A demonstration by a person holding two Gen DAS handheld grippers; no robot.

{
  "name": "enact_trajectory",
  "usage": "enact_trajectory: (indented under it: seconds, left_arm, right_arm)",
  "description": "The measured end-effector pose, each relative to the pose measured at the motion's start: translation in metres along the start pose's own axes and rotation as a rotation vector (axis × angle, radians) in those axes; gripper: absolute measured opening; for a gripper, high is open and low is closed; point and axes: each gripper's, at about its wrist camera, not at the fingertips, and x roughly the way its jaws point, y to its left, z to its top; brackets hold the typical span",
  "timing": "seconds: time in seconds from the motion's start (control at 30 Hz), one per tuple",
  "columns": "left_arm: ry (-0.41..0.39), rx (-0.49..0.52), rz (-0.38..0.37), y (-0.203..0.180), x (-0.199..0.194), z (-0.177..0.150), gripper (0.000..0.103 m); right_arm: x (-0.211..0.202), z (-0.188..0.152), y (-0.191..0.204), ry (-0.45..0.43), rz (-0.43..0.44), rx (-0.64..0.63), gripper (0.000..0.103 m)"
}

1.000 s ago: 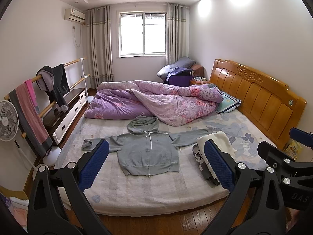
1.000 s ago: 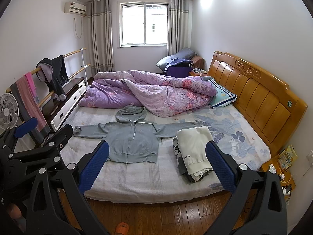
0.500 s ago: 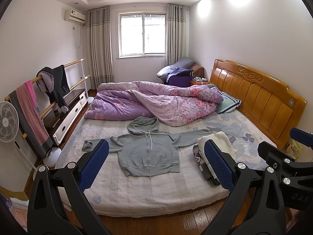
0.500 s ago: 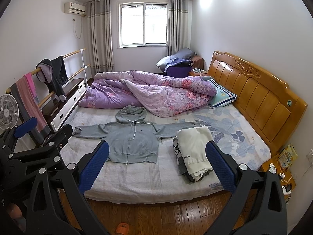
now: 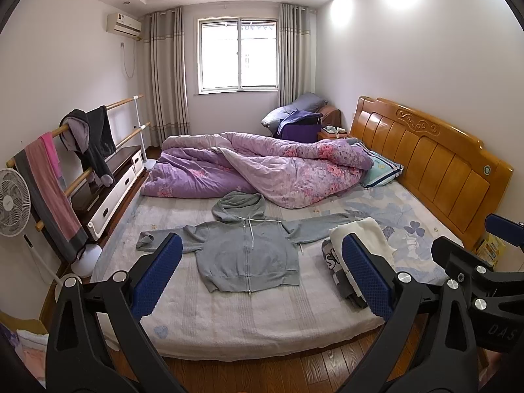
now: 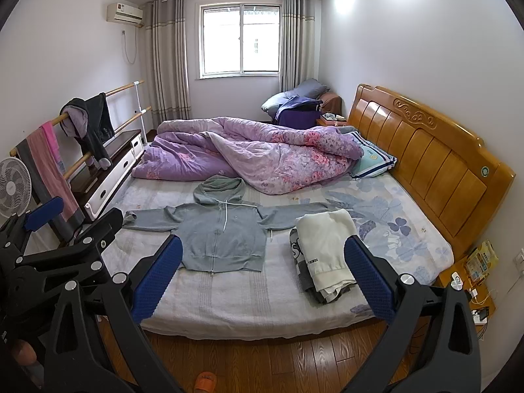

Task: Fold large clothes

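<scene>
A grey zip hoodie (image 5: 249,255) lies flat on the bed, front up, both sleeves spread out and hood toward the quilt; it also shows in the right wrist view (image 6: 222,239). A stack of folded clothes with a cream garment on top (image 6: 326,252) lies to its right, and shows in the left wrist view (image 5: 357,245). My left gripper (image 5: 262,278) is open and empty, held back from the foot of the bed. My right gripper (image 6: 262,278) is open and empty, beside the left one, also off the bed.
A crumpled purple quilt (image 5: 262,170) fills the far half of the bed. A wooden headboard (image 5: 432,160) stands on the right. A rail with hanging clothes (image 5: 82,137), a fan (image 5: 13,203) and a low cabinet (image 5: 111,180) line the left. Wood floor (image 6: 278,363) lies before the bed.
</scene>
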Motion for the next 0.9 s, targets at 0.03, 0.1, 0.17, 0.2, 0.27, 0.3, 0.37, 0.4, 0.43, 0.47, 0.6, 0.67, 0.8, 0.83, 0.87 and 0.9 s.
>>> enact_trajectory:
  seconds: [0.03,0.1,0.17,0.2,0.27,0.3,0.37,0.4,0.43,0.47,0.6,0.67,0.8,0.83,0.87,0.9]
  left_arm:
    - [0.001,-0.001,0.000,0.0003,-0.0002,0.0003,0.098]
    - [0.000,-0.002,0.000,-0.0002,-0.0002,0.0002,0.098]
    - [0.001,-0.001,0.000,0.0001,0.0000,0.0004,0.098]
    - [0.001,-0.001,0.000,0.0007,-0.0002,0.0006,0.098]
    - [0.000,0.000,0.000,0.0005,-0.0002,0.0008,0.098]
    - [0.000,0.000,0.000,0.0004,-0.0003,0.0008,0.098]
    - [0.001,0.001,0.000,-0.0006,0.0001,0.0006,0.098]
    - [0.000,-0.001,0.001,0.0001,-0.0003,0.0011,0.098]
    - [-0.001,0.000,0.000,-0.0009,-0.0002,0.0006,0.098]
    - [0.000,-0.001,-0.001,-0.0007,0.0001,0.0011,0.098]
    - [0.001,0.000,0.000,0.0001,0.0003,0.0017,0.098]
    - [0.000,0.001,-0.001,0.0003,0.0005,0.0018,0.098]
    - [0.001,0.001,0.000,-0.0004,0.0007,0.0019,0.098]
    - [0.001,0.001,0.001,-0.0006,0.0010,0.0019,0.098]
    - [0.001,0.000,0.000,-0.0005,0.0011,0.0020,0.098]
    - [0.001,0.001,-0.001,0.0003,0.0008,0.0024,0.098]
  right_arm:
    - [-0.0002,-0.0001,-0.0001,0.001,0.000,0.000,0.095]
    - [0.0002,-0.0004,0.0002,0.001,0.001,0.000,0.095]
    - [0.0001,-0.0007,0.0012,0.003,0.003,0.000,0.095]
    - [0.0000,-0.0007,0.0012,0.003,0.003,0.000,0.095]
    - [0.0002,-0.0003,0.0012,0.003,0.002,0.001,0.095]
    - [0.0000,-0.0005,0.0010,0.003,0.003,0.001,0.095]
    - [-0.0004,-0.0007,0.0006,0.002,0.002,0.001,0.095]
    - [0.0006,0.0004,0.0001,0.004,0.003,0.001,0.095]
    - [0.0007,0.0005,0.0000,0.004,0.004,0.000,0.095]
    - [-0.0001,0.0001,-0.0001,0.003,0.004,-0.001,0.095]
    - [0.0022,0.0008,0.0011,0.003,0.003,-0.001,0.095]
    - [0.0022,0.0010,0.0009,0.003,0.003,-0.001,0.095]
    - [0.0039,0.0012,0.0009,0.004,0.004,0.000,0.095]
    - [0.0039,0.0014,0.0008,0.003,0.003,-0.001,0.095]
    - [0.0039,0.0016,0.0006,0.003,0.003,-0.001,0.095]
    - [0.0040,0.0017,0.0005,0.004,0.003,-0.001,0.095]
